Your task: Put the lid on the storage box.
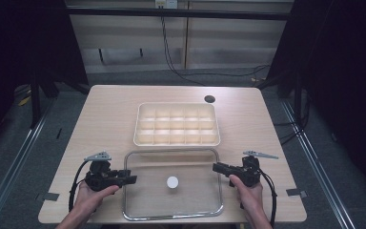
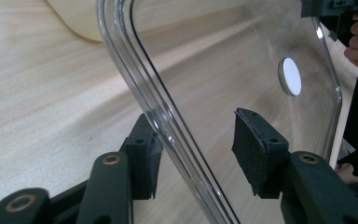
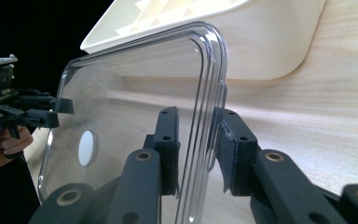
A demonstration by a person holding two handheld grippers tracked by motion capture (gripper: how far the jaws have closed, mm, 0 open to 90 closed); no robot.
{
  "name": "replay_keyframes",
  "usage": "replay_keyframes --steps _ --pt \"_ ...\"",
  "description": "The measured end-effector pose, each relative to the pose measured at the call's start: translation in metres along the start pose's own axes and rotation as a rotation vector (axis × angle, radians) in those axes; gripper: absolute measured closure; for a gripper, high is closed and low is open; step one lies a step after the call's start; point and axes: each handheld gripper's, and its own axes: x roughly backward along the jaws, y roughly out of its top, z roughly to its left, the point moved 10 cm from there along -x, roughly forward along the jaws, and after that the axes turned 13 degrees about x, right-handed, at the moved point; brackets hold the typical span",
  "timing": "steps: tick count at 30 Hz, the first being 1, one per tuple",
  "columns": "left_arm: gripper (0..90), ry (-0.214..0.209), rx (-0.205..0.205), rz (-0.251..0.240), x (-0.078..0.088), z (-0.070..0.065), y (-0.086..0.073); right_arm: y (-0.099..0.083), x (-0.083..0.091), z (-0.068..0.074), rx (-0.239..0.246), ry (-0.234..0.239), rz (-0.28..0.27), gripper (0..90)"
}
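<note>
While both spread, left claw (image 2: 193, 149) and right claw (image 3: 198, 149) straddle clear lid (image 1: 190, 162) rims

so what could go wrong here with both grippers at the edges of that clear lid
1. The left gripper has its jaws open astride the clear lid's rim; the right gripper looks closer on its edge. Lifting now might tilt or drop the lid.
2. The smooth rim could slip between the pads.
3. The divided tray lies just behind, so a forward swing may knock it.
</note>
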Motion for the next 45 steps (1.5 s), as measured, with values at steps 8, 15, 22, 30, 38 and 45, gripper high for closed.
replay_keyframes --steps 8,15,22,30,38,45 --pt "54.4 0.010 -0.002 -0.017 0.002 -0.002 0.006 0.006 0.001 0.001 0.005 -0.009 -0.008 71.4" --pt "58.9 0.001 -0.040 -0.045 0.008 -0.010 0.014 0.018 0.007 0.001 0.015 -0.018 -0.047 72.3" --pt "62.1 -0.021 -0.038 -0.061 0.013 -0.013 0.016 0.023 0.010 0.004 0.024 -0.025 -0.057 72.4" --pt "66.7 -0.033 -0.037 -0.099 0.022 -0.018 0.025 0.029 0.015 0.010 0.032 -0.022 -0.078 73.6" --pt "69.0 -0.020 -0.040 -0.132 0.028 -0.020 0.032 0.038 0.018 0.016 0.062 -0.013 -0.097 74.5" --pt "70.2 -0.007 -0.057 -0.143 0.032 -0.021 0.041 0.049 0.019 0.017 0.082 -0.024 -0.105 74.2"
